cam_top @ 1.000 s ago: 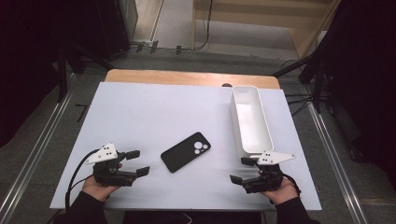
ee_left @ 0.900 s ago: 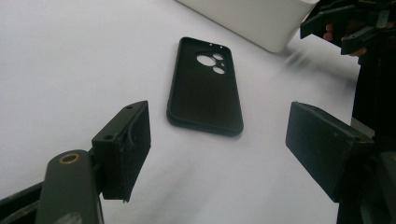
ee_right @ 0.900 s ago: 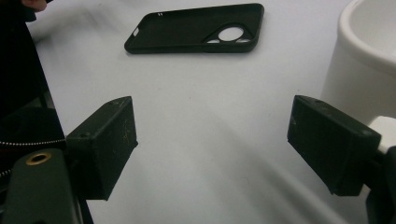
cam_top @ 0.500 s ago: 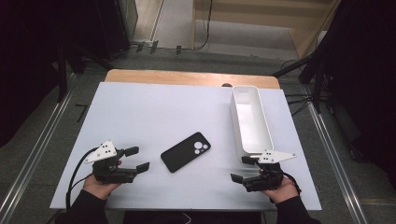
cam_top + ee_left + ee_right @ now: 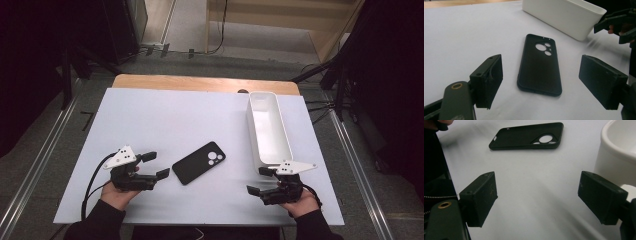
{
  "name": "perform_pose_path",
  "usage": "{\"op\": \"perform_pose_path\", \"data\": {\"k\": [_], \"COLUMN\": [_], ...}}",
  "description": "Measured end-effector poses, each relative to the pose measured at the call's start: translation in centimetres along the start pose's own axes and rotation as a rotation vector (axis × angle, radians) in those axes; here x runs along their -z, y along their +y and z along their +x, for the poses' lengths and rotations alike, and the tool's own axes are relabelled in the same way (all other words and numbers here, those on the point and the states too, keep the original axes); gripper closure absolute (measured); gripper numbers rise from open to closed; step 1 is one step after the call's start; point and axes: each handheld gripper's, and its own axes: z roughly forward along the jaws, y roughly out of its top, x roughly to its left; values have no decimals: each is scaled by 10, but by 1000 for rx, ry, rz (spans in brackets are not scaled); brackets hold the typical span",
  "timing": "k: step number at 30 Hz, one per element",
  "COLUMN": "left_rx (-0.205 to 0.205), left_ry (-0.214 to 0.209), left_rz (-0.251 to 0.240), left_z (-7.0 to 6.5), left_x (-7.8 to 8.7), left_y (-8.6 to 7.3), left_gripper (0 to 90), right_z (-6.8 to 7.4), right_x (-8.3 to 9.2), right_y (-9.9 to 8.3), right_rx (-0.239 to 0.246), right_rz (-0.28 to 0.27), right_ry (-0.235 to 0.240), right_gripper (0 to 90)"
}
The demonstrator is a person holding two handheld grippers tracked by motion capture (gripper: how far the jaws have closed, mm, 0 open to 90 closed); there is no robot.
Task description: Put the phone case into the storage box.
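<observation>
Left gripper view looks past parted, empty jaws at the case (image 5: 539, 65), lying lengthwise dead ahead on the table (image 5: 165, 120). The left gripper (image 5: 156, 165) is nearer it than the right gripper (image 5: 260, 181), also open, and has edged closer, opening slightly.

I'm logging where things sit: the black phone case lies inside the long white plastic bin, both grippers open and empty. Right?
Not quite. The black phone case lies flat on the white table sheet, left of the long white plastic bin, as the high view shows. Both grippers are open and empty.
</observation>
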Motion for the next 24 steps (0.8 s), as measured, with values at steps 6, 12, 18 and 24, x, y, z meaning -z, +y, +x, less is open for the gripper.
{"op": "perform_pose_path", "data": {"k": [6,12,18,24], "left_rx": [7,-6,-12,-14], "left_ry": [-19,-38,-43,-32], "left_rz": [8,18,16,3], "left_z": [-3,-8,-10,-9], "left_x": [-14,-27,-37,-43], "left_y": [5,9,13,16], "left_gripper": [163,162,163,162], "right_z": [0,-1,-1,-1], "right_x": [0,0,1,0], "right_y": [0,0,0,0], "right_rx": [1,13,2,7], "right_rz": [1,-7,-6,-2], "right_ry": [0,-4,0,-3], "right_gripper": [143,143,143,143]}}
